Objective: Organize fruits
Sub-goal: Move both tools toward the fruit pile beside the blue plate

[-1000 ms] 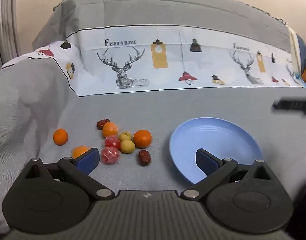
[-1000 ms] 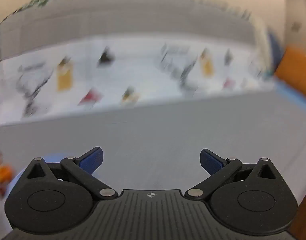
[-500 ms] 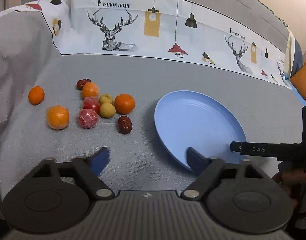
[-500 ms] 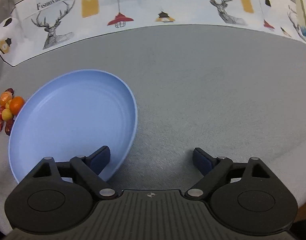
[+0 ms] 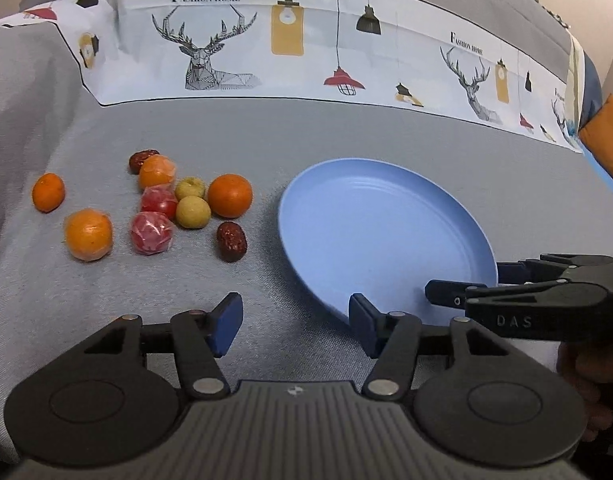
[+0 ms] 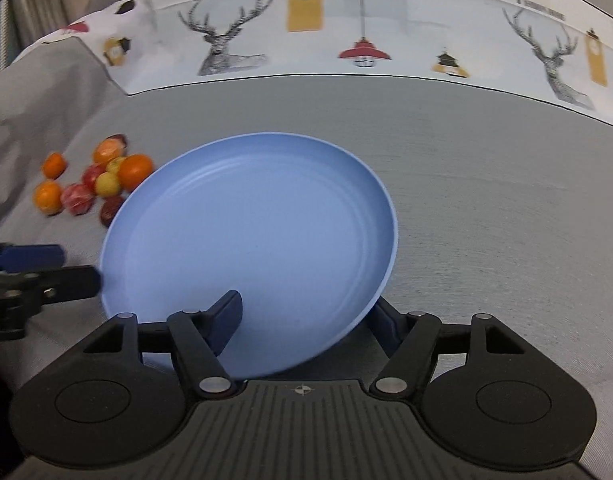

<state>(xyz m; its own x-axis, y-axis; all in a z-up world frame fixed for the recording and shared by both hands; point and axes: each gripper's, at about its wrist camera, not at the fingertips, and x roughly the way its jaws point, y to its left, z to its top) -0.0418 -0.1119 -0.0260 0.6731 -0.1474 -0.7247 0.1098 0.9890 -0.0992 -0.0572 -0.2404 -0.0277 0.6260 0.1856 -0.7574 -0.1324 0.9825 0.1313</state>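
The right gripper has its fingers spread wide and empty, straddling the near rim of the round, light-blue plastic plate; the left gripper is likewise wide and empty, that plate ahead-right of its fingers. Farther ahead-left lies the cluster of small oranges, red and yellow fruits and dark dates on the grey cloth: probably light, round, prone to rolling and soft, so each is best pinched gently across its middle.

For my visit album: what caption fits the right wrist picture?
Open right gripper straddles the near rim of an empty blue plate, small fruits clustered beyond it on grey cloth.
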